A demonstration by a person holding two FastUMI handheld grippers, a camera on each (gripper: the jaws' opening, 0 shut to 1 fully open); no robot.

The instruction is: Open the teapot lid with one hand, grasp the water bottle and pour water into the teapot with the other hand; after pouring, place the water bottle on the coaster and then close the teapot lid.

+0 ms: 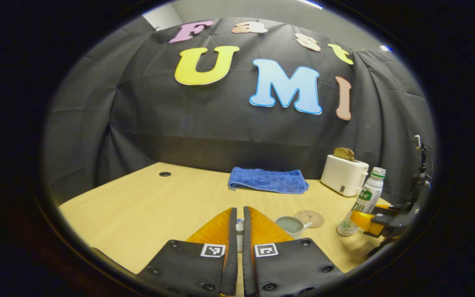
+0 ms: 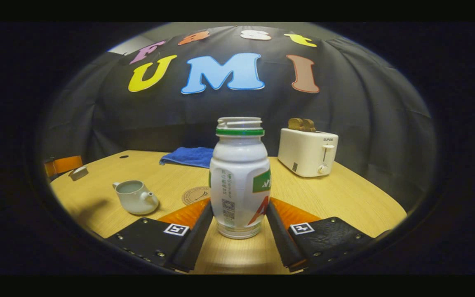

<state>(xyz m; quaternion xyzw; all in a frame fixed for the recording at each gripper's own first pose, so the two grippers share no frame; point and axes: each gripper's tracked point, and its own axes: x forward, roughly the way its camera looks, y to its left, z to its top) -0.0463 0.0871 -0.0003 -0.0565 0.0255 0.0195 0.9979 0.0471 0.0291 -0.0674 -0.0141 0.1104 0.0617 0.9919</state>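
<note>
A white teapot (image 1: 291,226) (image 2: 134,198) stands on the table with its top open. My left gripper (image 1: 239,212) is shut on the small white teapot lid (image 1: 240,226) and holds it to the left of the pot; in the right gripper view that gripper (image 2: 62,165) holds the lid (image 2: 78,172) at the far left. An uncapped white water bottle (image 2: 239,177) (image 1: 363,202) with a green neck ring stands upright, its base at the table. My right gripper (image 2: 239,203) (image 1: 369,222) is shut on its lower body. A round coaster (image 1: 309,218) (image 2: 196,194) lies between teapot and bottle.
A white toaster (image 1: 343,175) (image 2: 307,152) with bread in it stands at the back right. A folded blue towel (image 1: 268,180) (image 2: 188,156) lies by the black cloth wall. The wooden table (image 1: 138,210) has a cable hole (image 1: 164,174) at its far left.
</note>
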